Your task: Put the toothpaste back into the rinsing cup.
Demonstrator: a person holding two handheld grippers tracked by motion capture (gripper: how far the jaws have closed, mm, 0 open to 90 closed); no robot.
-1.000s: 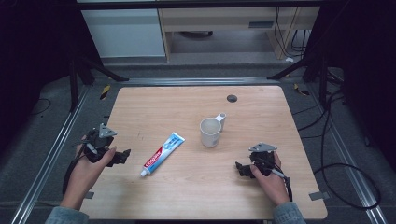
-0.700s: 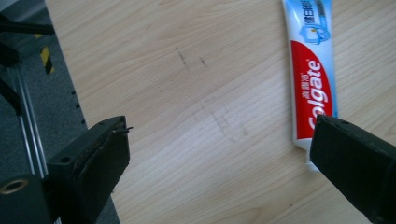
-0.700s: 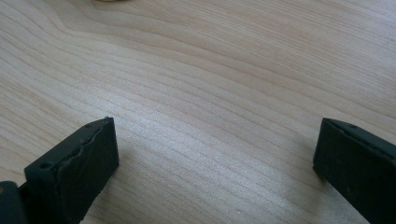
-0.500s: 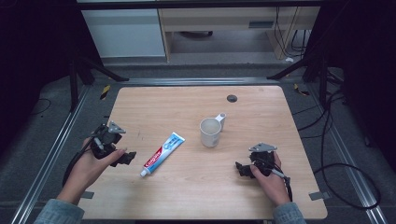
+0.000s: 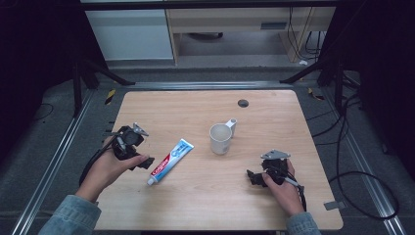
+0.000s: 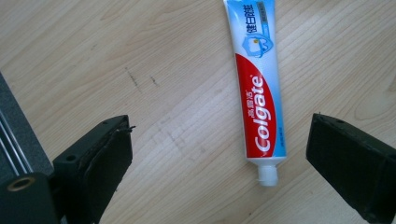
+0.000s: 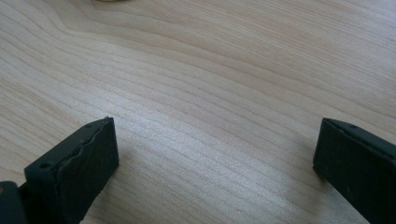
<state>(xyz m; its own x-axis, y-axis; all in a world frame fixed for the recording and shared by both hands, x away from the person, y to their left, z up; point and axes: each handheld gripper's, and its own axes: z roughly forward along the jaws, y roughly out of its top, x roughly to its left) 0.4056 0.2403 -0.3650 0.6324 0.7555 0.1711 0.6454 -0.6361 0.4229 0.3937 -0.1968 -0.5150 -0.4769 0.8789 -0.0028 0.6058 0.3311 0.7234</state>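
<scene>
The left claw [image 5: 147, 162] has moved right toward the toothpaste tube [image 5: 170, 161] lying mid-tabletop [image 5: 274, 112], jaws apart around its cap end; a grasp looks imminent. The right claw [image 5: 252, 177] waits, jaws apart.

- The toothpaste tube [image 5: 170, 161] is red, white and blue, with the cap closed.
- It lies flat on the table, diagonal.
- The white cap [image 6: 267, 175] points near-left, the flat end far-right.
- It is left of centre.
</scene>
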